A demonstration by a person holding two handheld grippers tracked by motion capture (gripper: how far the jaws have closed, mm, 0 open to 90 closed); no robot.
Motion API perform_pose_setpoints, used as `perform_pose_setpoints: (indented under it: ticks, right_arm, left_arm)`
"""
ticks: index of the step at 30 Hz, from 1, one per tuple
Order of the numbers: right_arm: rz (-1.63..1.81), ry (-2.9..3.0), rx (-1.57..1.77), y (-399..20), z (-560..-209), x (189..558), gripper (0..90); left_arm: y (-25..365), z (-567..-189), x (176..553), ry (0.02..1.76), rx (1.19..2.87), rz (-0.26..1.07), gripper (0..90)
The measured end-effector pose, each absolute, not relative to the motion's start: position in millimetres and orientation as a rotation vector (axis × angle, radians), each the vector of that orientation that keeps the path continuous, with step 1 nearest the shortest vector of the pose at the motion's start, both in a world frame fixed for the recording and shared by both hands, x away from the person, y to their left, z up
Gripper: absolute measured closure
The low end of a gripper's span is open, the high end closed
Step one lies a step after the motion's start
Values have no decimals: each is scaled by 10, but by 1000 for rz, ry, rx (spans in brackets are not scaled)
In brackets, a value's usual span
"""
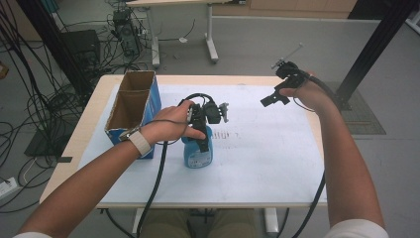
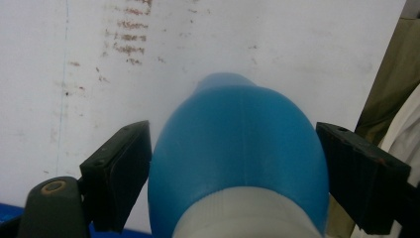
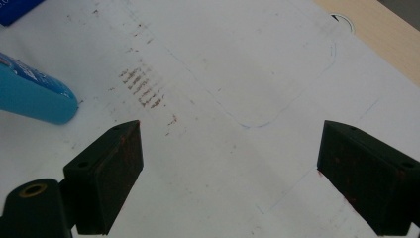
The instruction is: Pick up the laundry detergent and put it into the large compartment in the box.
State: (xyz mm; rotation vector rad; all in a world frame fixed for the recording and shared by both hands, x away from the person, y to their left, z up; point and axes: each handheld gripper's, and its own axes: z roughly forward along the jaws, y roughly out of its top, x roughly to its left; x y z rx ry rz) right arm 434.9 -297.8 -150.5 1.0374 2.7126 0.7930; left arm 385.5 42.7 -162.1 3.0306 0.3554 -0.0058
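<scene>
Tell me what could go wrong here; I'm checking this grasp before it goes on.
The left gripper straddles the blue bottle, and its curved sides may slip out of the pads as they squeeze. The bottle lies loose on the white sheet, so a push could slide it. The cardboard box sits close beside the left hand.

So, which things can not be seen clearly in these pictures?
- Blue bottle: in the high view the left gripper hides its upper part, and the label print is too small to read.
- Blue bottle's base: cut off by the bottom edge in the left gripper view.
- Cardboard box: its own walls hide its floor.
- Right gripper: open above the white sheet.
</scene>
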Motion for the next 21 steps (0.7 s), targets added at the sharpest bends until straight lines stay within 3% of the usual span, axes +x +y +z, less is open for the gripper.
perform_pose_setpoints:
  ticks: [10,21]
  right_arm:
    - [799,2712,1034,-2986,-1511,4340,104]
    - [806,2710,1036,-3001,-1516,4331,104]
  left_arm:
    - [432,-1631,3809,338,3032,42,279]
    - [421,-1627,3843,340,3039,23,286]
